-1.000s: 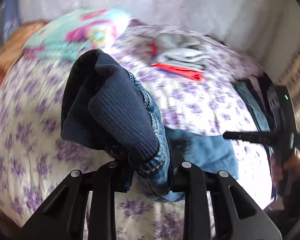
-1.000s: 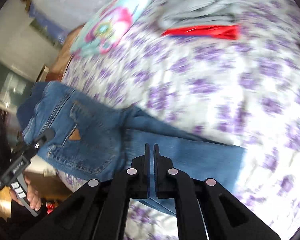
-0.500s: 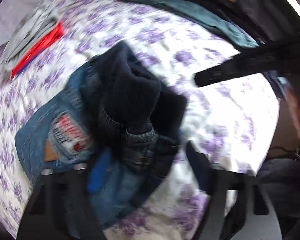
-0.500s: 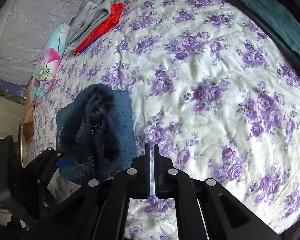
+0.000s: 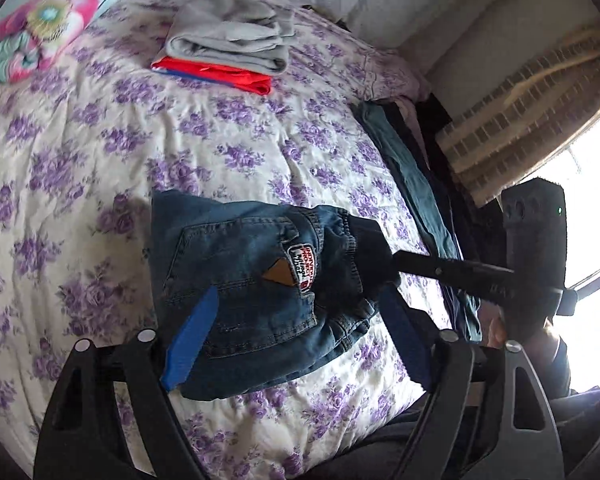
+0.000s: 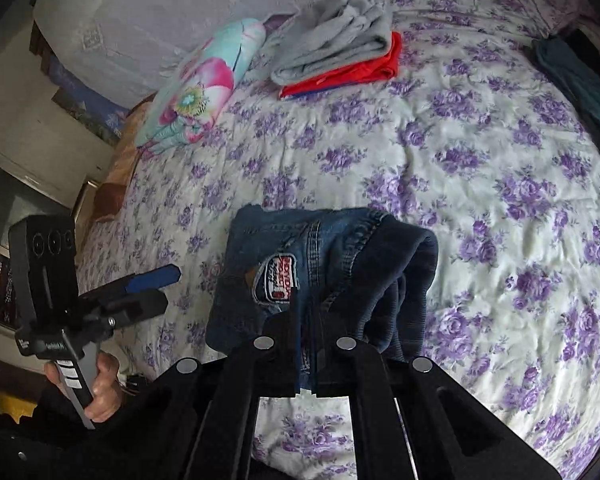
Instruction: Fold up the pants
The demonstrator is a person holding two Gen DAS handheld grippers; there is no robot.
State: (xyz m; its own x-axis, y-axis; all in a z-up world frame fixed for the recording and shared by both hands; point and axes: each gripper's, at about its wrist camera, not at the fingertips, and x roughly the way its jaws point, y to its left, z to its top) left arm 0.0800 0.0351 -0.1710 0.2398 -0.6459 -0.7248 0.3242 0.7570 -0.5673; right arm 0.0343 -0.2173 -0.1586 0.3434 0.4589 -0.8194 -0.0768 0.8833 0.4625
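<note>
A: How far is the folding?

B: I judge it nearly done. The jeans (image 5: 256, 280) lie as a compact folded packet on the near part of the bed (image 5: 100, 160), with the back pocket and a sewn patch (image 5: 304, 268) on top. The dark ribbed waistband (image 6: 400, 280) stands up in a bump at the right end, so it is not flat yet.

A: What do the tools do?

B: The left gripper (image 5: 296, 336) is wide open; its blue pads stand on both sides of the packet and it holds nothing. The right gripper (image 6: 305, 308) has its fingers pressed together at the waistband end. In the right wrist view denim fills the narrow slit, so it seems to pinch the cloth there.

A: What is left?

B: I think only to lay the waistband down, smooth the packet, and perhaps put it with the other clothes.

A: And the room?

B: The bed has a white cover with purple flowers. Far on it is a stack: a grey garment (image 6: 332, 48) on a red one (image 6: 348, 72). A bright floral pillow (image 6: 204, 88) lies at the far left, and dark teal cloth (image 5: 412, 184) runs along the right edge.
</note>
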